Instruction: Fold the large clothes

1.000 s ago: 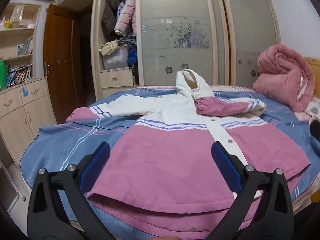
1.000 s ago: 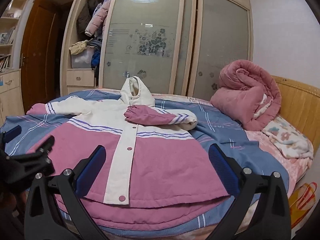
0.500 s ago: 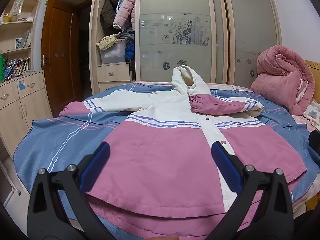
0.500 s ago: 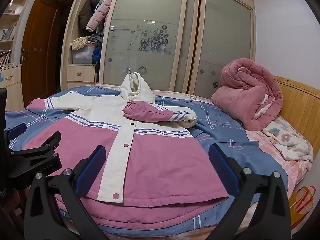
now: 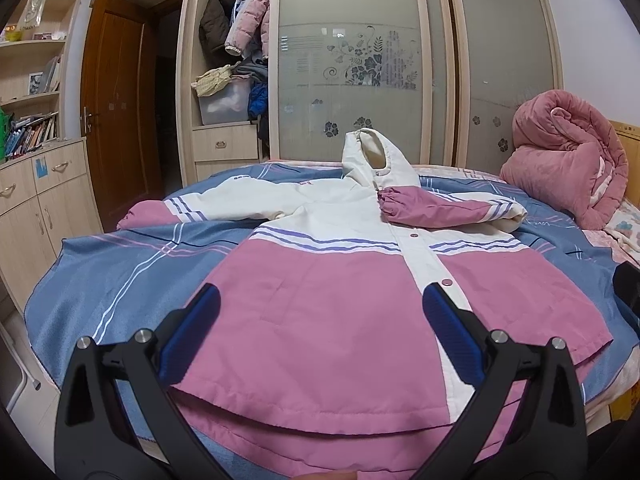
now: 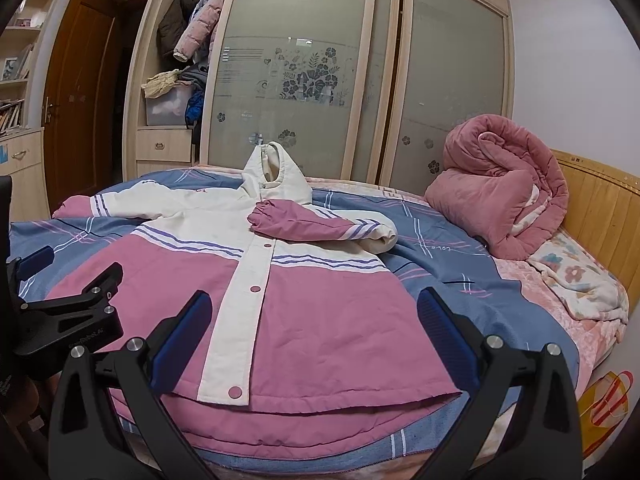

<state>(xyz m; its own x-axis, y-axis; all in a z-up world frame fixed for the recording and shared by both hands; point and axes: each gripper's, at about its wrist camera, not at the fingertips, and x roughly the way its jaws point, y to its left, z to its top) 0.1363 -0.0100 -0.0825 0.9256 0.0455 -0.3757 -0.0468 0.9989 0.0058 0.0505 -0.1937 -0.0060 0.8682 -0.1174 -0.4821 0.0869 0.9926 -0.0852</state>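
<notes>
My left gripper (image 5: 320, 312) hangs above the near hem of the jacket (image 5: 320, 320), jaws spread wide with nothing between them. The blue pads (image 5: 192, 334) frame the pink lower panel; neither touches cloth as far as I can see.

My right gripper (image 6: 314, 318) is likewise wide open and empty, poised over the jacket (image 6: 320, 320) a little to the right of the white button strip (image 6: 240, 312), which runs up just inside my left pad. The left gripper's black frame (image 6: 76, 316) shows off to the left of these jaws, beside the jacket's edge.

The jacket lies front up on the blue sheet (image 5: 120, 272), hem nearest my jaws, hood (image 5: 376, 160) standing at the far end. One sleeve (image 6: 316, 226) is folded across the chest, its pink cuff reaching the button strip; the other sleeve (image 5: 200, 208) stretches out flat to the left, beyond my left jaws.

Far right of both jaws, a rolled pink quilt (image 6: 500, 196) sits against the headboard (image 6: 604, 208). Behind the hood stands a wardrobe (image 5: 360, 60).
</notes>
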